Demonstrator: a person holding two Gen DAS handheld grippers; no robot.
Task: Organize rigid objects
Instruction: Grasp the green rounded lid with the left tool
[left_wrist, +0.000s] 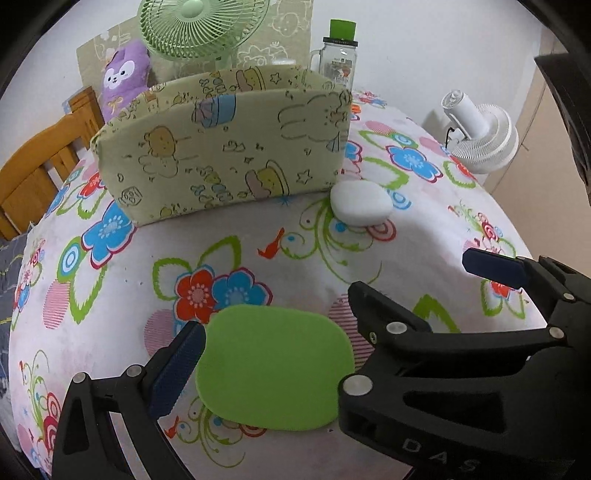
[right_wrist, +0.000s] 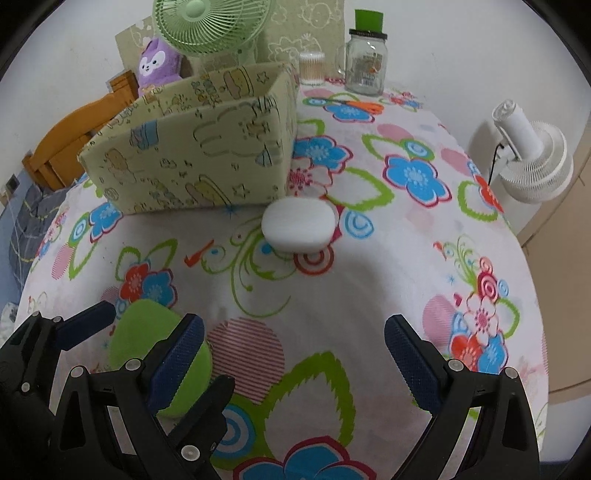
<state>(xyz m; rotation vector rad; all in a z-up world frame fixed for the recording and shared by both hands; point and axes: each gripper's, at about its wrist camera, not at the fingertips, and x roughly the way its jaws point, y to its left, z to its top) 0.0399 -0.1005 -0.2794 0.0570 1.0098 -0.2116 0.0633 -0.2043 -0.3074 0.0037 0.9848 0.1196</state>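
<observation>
A flat green oval pad (left_wrist: 273, 369) lies on the flowered tablecloth, close in front of my left gripper (left_wrist: 280, 373), which is open around it, one blue finger (left_wrist: 177, 369) at its left edge. It also shows in the right wrist view (right_wrist: 144, 336), partly hidden. A white oval block (left_wrist: 360, 202) lies by the right front corner of the yellow-green patterned fabric box (left_wrist: 221, 147); it also shows in the right wrist view (right_wrist: 299, 223), beside the box (right_wrist: 192, 155). My right gripper (right_wrist: 293, 362) is open and empty above the cloth, the left gripper (right_wrist: 146, 354) just to its left.
Behind the box stand a green fan (left_wrist: 203, 26), a purple plush toy (left_wrist: 123, 77), a glass jar with a green lid (left_wrist: 338, 55) and a cotton-swab tub (right_wrist: 312, 66). A white fan (right_wrist: 532, 162) stands off the table's right edge. A wooden chair (left_wrist: 37, 177) is at left.
</observation>
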